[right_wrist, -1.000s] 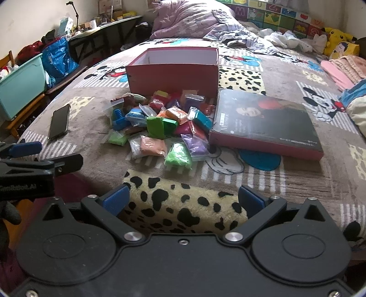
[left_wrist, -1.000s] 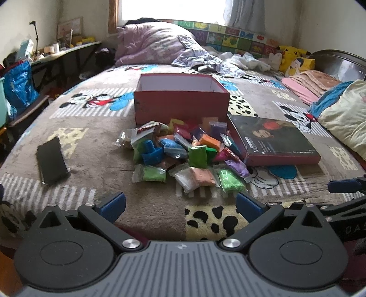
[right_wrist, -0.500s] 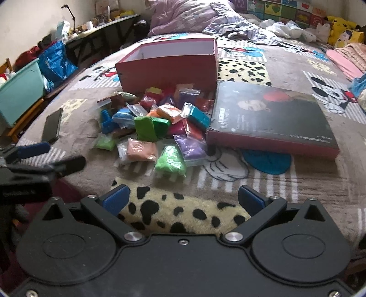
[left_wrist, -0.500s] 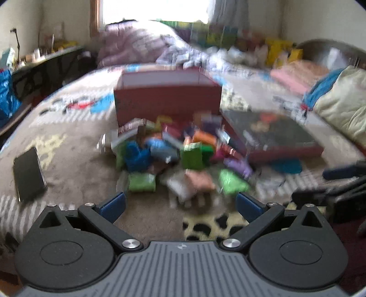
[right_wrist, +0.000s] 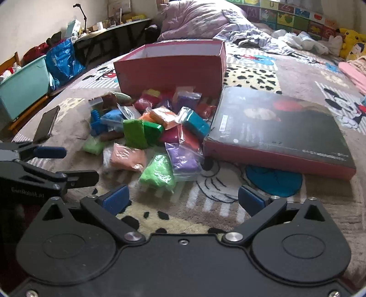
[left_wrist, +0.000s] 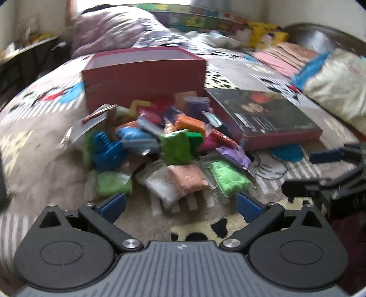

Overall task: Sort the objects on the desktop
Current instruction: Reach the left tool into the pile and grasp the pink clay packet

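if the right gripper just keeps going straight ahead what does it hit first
Most likely the light green clay packet, the nearest piece of the pile, lying just ahead between the open fingers of the right gripper. The purple packet sits right behind it. Depth is hard to judge through the fisheye.

Bed (right_wrist: 297, 75) covered with a patterned cartoon blanket. Lying on it: open red box (right_wrist: 171, 66), upright; flat lid (right_wrist: 279, 128) just right of it; heap of coloured clay packets (right_wrist: 151, 134) in front of the box, touching the lid's near corner; phone (right_wrist: 45, 124) well left. Rumpled bedding (right_wrist: 201, 20) and clothes at the far end.
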The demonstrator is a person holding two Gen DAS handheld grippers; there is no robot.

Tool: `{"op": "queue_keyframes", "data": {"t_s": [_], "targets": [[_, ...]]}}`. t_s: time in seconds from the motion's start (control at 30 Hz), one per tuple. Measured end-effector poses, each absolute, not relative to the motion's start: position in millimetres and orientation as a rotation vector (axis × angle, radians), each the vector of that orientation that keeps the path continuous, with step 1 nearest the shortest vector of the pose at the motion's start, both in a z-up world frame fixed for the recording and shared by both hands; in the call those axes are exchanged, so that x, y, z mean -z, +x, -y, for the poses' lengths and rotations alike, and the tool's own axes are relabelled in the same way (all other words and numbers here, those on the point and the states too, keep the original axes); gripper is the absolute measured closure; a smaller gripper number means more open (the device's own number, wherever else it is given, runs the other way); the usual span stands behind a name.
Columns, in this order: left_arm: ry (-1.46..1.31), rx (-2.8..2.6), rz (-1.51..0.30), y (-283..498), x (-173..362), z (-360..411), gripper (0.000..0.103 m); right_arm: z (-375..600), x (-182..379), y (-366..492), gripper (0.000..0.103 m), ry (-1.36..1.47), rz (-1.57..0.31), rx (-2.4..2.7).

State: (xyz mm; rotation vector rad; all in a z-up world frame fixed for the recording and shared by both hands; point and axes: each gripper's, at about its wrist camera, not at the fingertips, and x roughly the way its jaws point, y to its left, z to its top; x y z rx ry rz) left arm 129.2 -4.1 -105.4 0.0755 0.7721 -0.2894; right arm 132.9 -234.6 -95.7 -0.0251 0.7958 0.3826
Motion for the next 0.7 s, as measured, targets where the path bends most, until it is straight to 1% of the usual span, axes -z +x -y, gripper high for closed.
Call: {"op": "queue_keyframes", "data": {"t_s": [0.23,0.27,0.33,0.37,0.4,0.47,0.57,0.7], "targets": [[0.317,0.429,-0.717,147,112,18,0.0,253,104,146,0.001,0.085,-0.779,-0.391],[0.344,0.44,-0.716,150,113,19,0.002,256,105,147,0.001,0.101,-0.776,-0.391],[0.386,0.468,-0.726,154,115,22,0.012,262,108,149,0.001,0.131,-0.771,-0.38],[0.407,0.481,-0.731,155,117,24,0.019,264,111,151,0.001,0.14,-0.776,-0.378],[0.428,0.495,-0.736,157,118,26,0.029,265,114,152,0.001,0.146,-0.782,-0.377],[0.471,0.522,-0.746,160,120,29,0.04,268,119,156,0.001,0.156,-0.792,-0.377],[0.534,0.563,-0.76,165,123,34,0.043,269,124,158,0.0,0.167,-0.799,-0.387],[0.62,0.617,-0.778,171,128,40,0.043,266,128,159,0.001,0.174,-0.798,-0.418]]}}
